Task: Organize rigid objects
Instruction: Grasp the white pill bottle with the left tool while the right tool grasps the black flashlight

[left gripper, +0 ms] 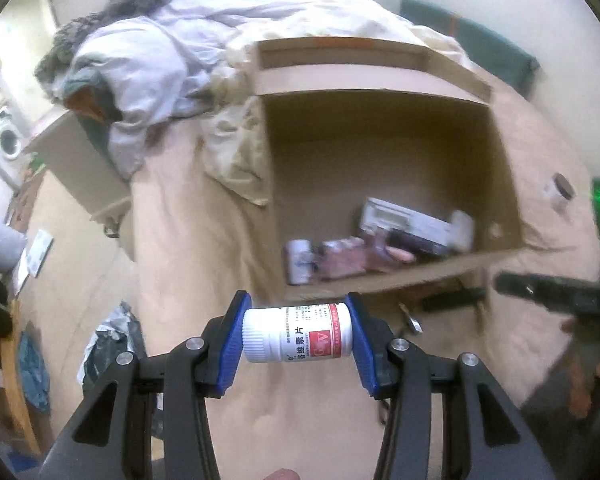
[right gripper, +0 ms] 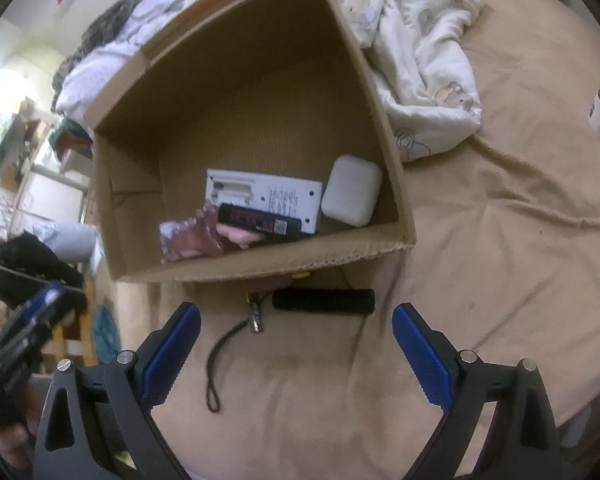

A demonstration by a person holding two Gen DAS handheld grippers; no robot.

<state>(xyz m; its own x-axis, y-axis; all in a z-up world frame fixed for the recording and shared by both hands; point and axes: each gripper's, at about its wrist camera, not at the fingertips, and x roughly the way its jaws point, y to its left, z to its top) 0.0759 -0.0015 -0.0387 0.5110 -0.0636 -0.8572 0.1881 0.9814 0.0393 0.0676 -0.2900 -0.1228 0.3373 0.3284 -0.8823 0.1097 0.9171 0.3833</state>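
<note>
You hold a smooth white plastic bottle (left gripper: 298,333) with a ribbed cap and a glossy paper label in the left gripper (left gripper: 298,336), whose blue pads (left gripper: 232,344) look like ridged rubbery plastic on matt black arms with bright metal pins. Your right gripper (right gripper: 296,354) has the same toothed blue pads. The box (right gripper: 260,268) is matt brown corrugated cardboard with a rough cut edge. Under it lies soft, matt tan cloth bedding (right gripper: 500,260). The black handle (right gripper: 323,301) looks grainy and matt; the white case (right gripper: 352,191) is smooth plastic with a soft sheen.
</note>
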